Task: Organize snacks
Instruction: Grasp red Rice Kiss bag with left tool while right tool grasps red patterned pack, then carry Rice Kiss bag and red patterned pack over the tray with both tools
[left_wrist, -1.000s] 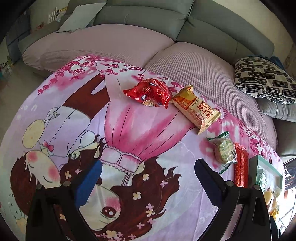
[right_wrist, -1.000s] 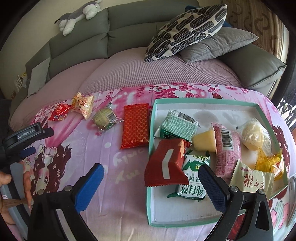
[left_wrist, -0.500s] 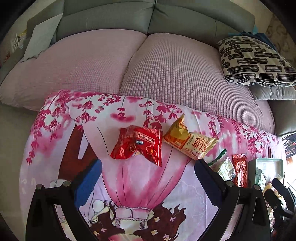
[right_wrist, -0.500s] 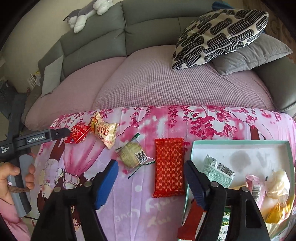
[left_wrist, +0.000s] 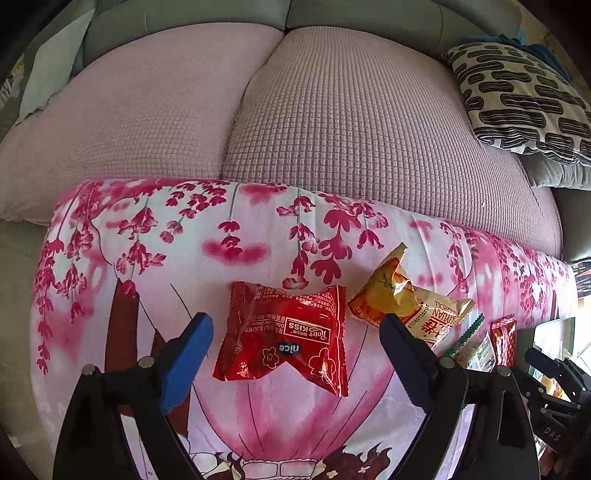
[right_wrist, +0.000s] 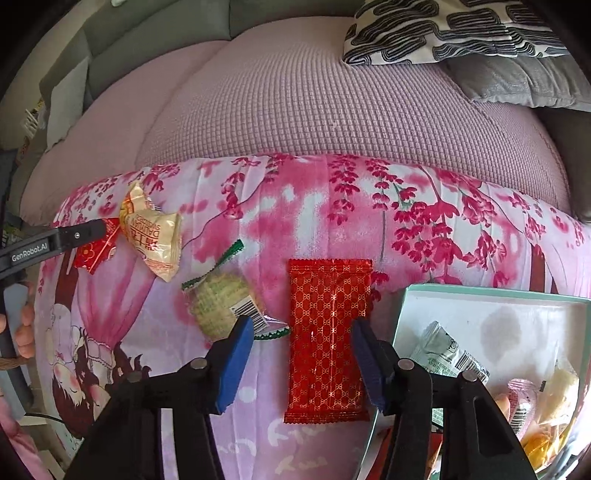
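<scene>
Snack packets (right_wrist: 448, 356) in teal box (right_wrist: 491, 295)

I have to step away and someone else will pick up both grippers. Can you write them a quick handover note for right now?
Left gripper: jaws closing around the red "nice" packet, pads not yet on it.
Right gripper: jaws closing around the red patterned packet, not yet gripped.
Done: several snacks already lie in the teal box.
Left: those two, the yellow packet and the green cracker packet, all on the pink cloth.
</scene>
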